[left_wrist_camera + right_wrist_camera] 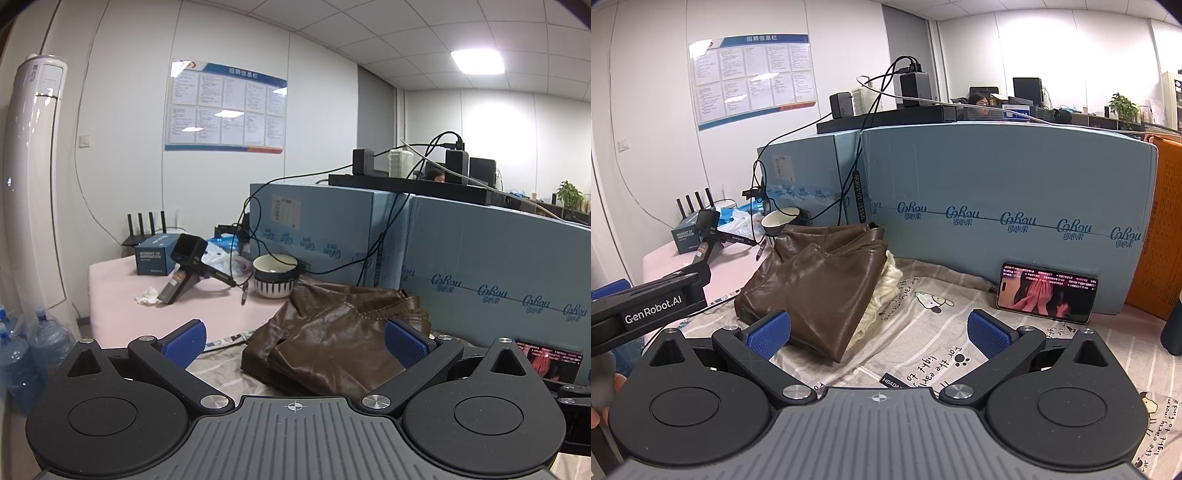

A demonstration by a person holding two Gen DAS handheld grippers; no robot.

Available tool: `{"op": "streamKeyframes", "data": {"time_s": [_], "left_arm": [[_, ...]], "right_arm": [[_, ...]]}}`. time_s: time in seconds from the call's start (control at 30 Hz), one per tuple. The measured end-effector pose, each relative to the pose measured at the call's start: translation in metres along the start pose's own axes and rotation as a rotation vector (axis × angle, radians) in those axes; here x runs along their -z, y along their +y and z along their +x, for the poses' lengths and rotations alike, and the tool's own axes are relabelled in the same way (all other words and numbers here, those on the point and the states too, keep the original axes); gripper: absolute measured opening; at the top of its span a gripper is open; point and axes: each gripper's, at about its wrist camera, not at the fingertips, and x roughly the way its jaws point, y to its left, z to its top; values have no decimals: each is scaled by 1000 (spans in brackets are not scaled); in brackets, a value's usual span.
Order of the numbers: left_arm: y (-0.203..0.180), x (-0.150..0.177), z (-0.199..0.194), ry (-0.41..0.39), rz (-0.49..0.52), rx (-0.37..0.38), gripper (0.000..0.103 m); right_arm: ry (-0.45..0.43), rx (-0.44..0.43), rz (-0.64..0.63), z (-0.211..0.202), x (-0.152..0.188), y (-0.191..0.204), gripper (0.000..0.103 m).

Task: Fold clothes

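Observation:
A brown leather-look garment [332, 339] lies folded in a stack on the patterned cloth [934, 325]; the right wrist view shows the same brown garment [820, 280] resting on a cream knitted piece [886, 291]. My left gripper [295, 341] is open, its blue pads held apart in front of the garment's near edge without touching it. My right gripper [879, 332] is open too, to the right of the stack's near corner, above the cloth. The left gripper's body [646, 299] shows at the left of the right wrist view.
A phone [1047, 293] with a lit screen leans against the blue foam boards [997, 206] behind the cloth. A striped bowl [275, 275], a pen, a handheld camera device [186, 267], a blue box and cables sit on the pink surface [122, 302]. Water bottles [33, 350] stand at the left.

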Motion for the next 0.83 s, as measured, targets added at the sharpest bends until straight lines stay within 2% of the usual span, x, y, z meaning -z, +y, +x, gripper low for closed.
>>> {"op": "streamKeyframes", "data": {"time_s": [0.83], "left_arm": [[0, -1, -1, -1, -4, 1, 103]], "right_arm": [[6, 17, -13, 2, -1, 1, 103]]}}
